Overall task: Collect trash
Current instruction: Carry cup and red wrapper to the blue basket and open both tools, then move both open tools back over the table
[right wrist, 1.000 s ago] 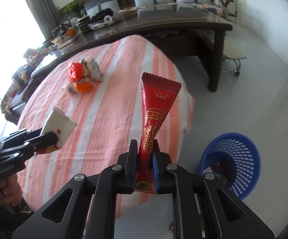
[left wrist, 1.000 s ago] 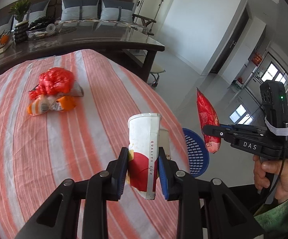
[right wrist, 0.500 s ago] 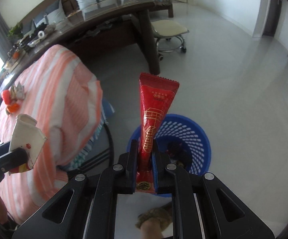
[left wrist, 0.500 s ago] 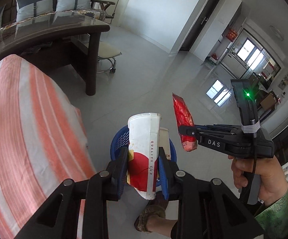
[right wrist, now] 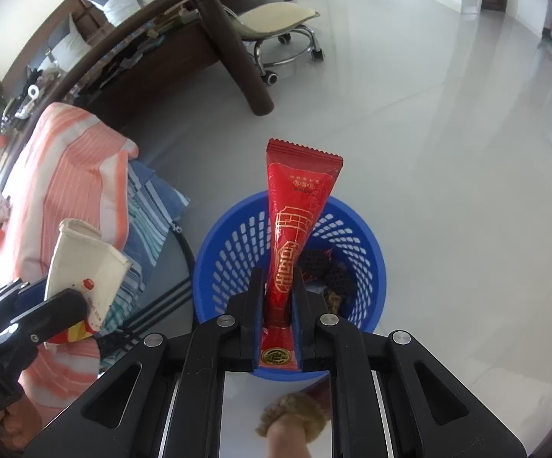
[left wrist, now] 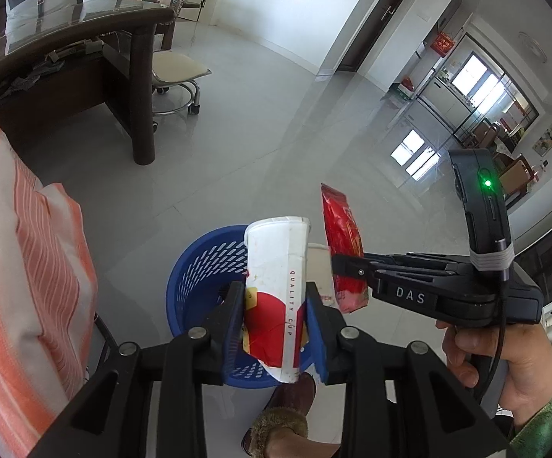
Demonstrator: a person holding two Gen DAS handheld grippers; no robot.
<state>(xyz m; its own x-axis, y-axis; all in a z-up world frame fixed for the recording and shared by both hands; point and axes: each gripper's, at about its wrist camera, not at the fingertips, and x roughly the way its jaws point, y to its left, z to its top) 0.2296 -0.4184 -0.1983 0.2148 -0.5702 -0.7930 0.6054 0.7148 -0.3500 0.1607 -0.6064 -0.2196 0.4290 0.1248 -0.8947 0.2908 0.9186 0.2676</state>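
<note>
Hovering over the blue basket (right wrist: 367, 267), drop step in hand: crushed paper cup (left wrist: 276, 286) gripped in left gripper (left wrist: 276, 328), jaws just easing apart, red wrapper (right wrist: 295, 229) clamped in right gripper (right wrist: 279, 328); full release needed next.

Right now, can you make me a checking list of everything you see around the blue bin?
Surface: glossy pale tiled floor; table with orange striped cloth to one side.
Job's things: flattened paper cup and red wrapper, both above the blue basket, which already holds dark scraps.
Clutter: more litter on the striped cloth, far off and blurry.
Grippers: left gripper has just been opening a little, cup between its pads; right gripper shut on the wrapper.
Cables: black cord along the right gripper's handle.
Surroundings: dark wooden table, wheeled stool, sofa cushions, furry slipper.
</note>
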